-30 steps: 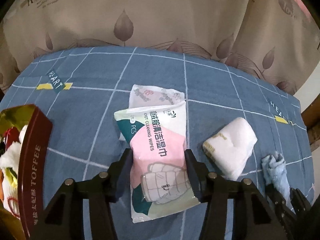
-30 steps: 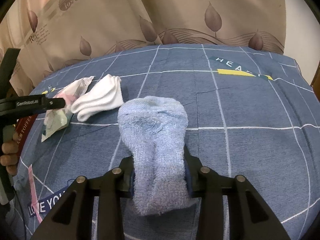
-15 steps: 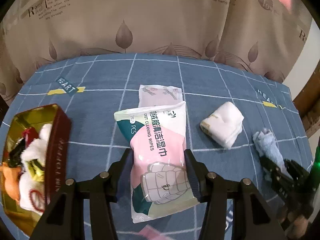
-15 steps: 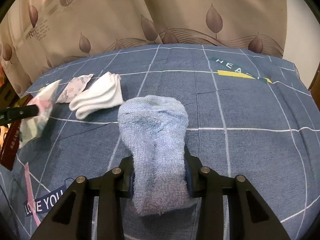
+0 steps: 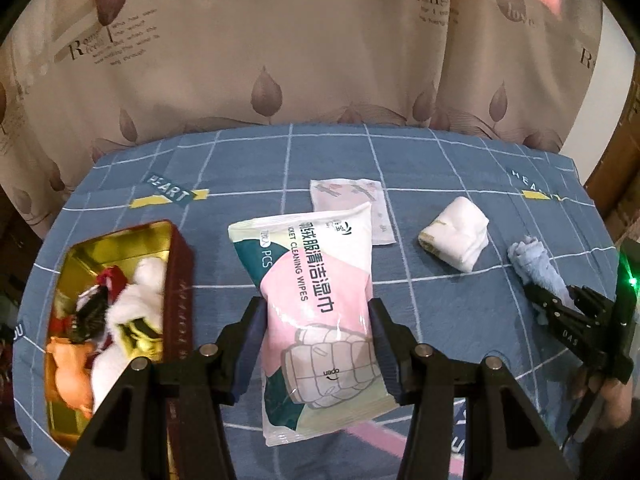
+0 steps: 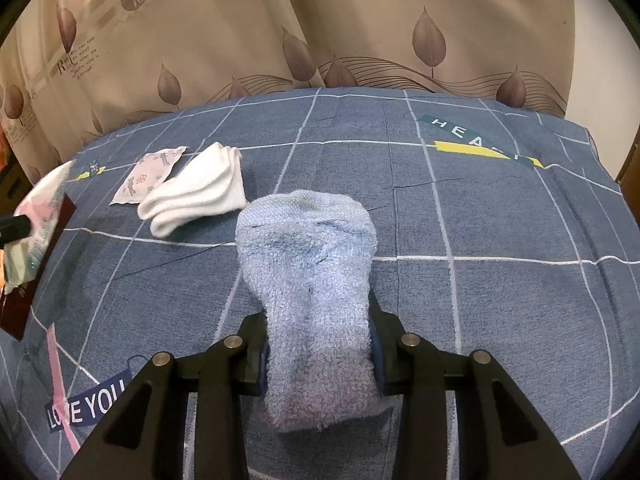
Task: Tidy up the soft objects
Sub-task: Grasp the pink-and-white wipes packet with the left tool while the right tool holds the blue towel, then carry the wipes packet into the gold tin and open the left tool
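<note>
Wipes pack (image 5: pixel 316 312) sits pinched across its lower half in our left tool (image 5: pixel 316 344), lifted clear of the blue checked cloth on the surface (image 5: pixel 248 168). Our right tool (image 6: pixel 320 344) is clamped on the blue towel (image 6: pixel 308 280), whose free end flops forward past the fingertips.

We judge the step in hand to be carrying the pack to the red-and-gold tin (image 5: pixel 180 280) at the left edge. To do it well, we should bring the pack over the tin's open gold interior, keep it level so the slack upper half does not catch the near wall, and release low. The tin already holds plush items (image 5: pixel 132 312) crowded toward its near end, so the far end looks like the better drop spot.

Farther out, the folded white cloth (image 5: pixel 456 240) and the flat patterned sachet (image 5: pixel 352 204) lie mid-surface, near each other but apart. The far edge meets the leaf-print curtain (image 5: pixel 280 60). The right side of the surface is bare in the right wrist view, leaving room to swing the towel across.
</note>
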Demonstrator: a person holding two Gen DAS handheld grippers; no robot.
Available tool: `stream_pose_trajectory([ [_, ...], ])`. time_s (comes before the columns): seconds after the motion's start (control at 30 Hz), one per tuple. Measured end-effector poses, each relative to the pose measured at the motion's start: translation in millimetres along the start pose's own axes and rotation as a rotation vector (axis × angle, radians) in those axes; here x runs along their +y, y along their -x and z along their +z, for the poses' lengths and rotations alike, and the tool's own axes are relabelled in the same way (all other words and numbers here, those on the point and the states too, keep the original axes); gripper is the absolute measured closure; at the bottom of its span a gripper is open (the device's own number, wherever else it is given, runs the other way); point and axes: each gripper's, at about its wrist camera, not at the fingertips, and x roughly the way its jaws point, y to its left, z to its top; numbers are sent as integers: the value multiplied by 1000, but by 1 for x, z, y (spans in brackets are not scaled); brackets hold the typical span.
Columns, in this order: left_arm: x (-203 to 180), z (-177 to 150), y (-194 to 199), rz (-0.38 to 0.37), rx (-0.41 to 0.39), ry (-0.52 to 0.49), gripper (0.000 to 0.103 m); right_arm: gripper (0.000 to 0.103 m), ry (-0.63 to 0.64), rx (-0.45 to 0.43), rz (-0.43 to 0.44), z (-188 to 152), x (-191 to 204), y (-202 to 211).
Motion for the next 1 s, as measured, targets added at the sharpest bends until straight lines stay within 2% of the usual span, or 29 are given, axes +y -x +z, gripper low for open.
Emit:
stream_pose_trajectory([
  [0.57,74,-10,23,78,-16,68,51,67,3,0,-3,0,0,0],
  [1.0,133,-12,31,167,-21,130,51,66,3,0,-3,0,1,0],
])
